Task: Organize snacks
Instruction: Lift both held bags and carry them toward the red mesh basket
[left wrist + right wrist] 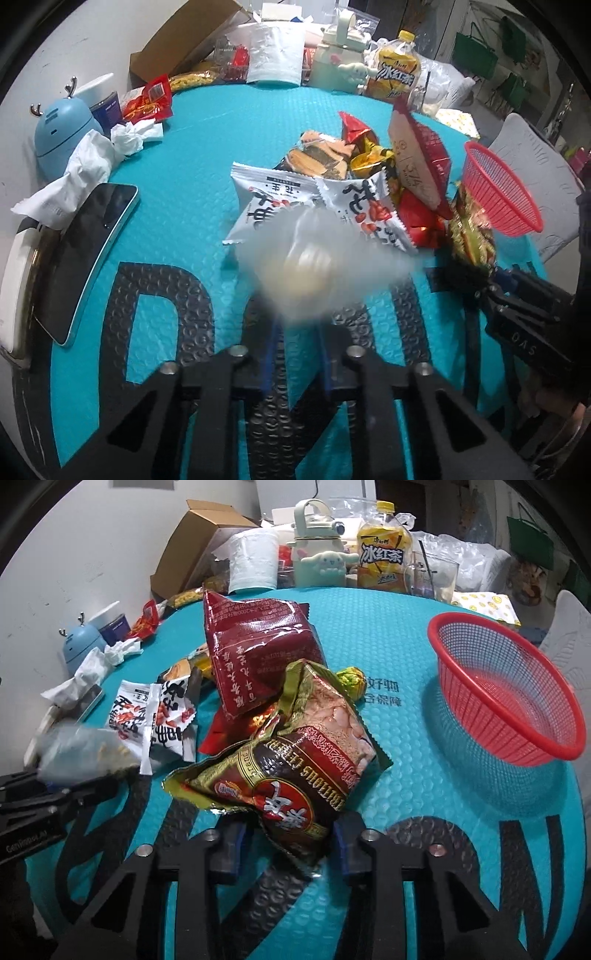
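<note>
Over the teal mat [399,686], left tongs [295,325] grasp a clear packet [314,266]; right tongs [291,834] grasp a green-and-red packet [288,768].

"冰红茶" on the yellow tea bottle [382,563]; "花生" on the white peanut packet [273,201].

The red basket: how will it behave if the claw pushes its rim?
The red basket looks like thin plastic mesh, so probably light and easy to slide on the mat. It already sits tilted, so a push on the rim may tip it. It appears empty, adding no weight.
</note>
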Action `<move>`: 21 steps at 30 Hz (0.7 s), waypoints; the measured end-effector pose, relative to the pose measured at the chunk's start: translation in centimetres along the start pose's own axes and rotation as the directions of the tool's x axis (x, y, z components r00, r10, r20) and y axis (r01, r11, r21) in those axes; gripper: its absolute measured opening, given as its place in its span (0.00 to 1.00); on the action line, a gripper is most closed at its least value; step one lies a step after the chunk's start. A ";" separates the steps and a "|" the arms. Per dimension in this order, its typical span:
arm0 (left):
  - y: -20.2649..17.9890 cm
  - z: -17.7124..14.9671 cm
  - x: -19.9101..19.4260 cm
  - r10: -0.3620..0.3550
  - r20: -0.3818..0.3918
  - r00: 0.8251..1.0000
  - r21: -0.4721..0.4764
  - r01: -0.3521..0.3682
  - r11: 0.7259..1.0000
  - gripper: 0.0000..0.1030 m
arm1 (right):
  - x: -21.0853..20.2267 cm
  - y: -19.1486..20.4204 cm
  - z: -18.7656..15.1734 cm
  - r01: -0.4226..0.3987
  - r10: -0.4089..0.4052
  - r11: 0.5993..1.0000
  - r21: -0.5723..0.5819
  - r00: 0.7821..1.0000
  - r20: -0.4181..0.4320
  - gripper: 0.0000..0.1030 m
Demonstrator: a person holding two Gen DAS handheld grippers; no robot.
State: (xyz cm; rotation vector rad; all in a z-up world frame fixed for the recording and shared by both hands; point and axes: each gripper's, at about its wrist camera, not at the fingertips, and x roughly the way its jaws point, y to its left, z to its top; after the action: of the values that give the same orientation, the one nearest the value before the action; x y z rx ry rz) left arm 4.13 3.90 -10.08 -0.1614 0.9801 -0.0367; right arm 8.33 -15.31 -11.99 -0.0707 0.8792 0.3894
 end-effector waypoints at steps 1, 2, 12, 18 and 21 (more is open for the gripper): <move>0.0 -0.1 -0.2 -0.002 0.007 1.000 0.003 0.002 1.000 0.17 | -0.1 0.1 -0.2 -0.008 0.008 1.000 0.001 1.000 0.001 0.32; -0.1 -0.2 -0.3 -0.008 0.012 1.000 0.004 0.008 1.000 0.17 | -0.2 0.2 -0.3 -0.011 0.011 1.000 0.000 1.000 0.004 0.32; 0.6 -0.9 -1.4 -0.018 -0.016 1.000 -0.023 0.017 1.000 0.17 | -1.2 1.1 -1.5 -0.037 0.037 0.999 -0.020 0.999 -0.004 0.31; 0.7 -1.7 -4.2 -0.038 0.056 0.998 -0.032 0.040 0.999 0.17 | -2.0 1.9 -1.8 -0.057 0.057 0.997 -0.048 0.998 0.003 0.31; 0.3 -1.8 -5.7 -0.026 0.091 0.996 -0.008 0.027 1.000 0.22 | -2.5 2.4 -1.8 -0.070 0.071 0.995 -0.068 0.997 0.013 0.31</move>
State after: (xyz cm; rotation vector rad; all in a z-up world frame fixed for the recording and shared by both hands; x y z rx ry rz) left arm -0.56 4.56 -6.39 -0.1833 0.8880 -0.0487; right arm 4.70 -14.26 -11.01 -0.0989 0.8551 0.4849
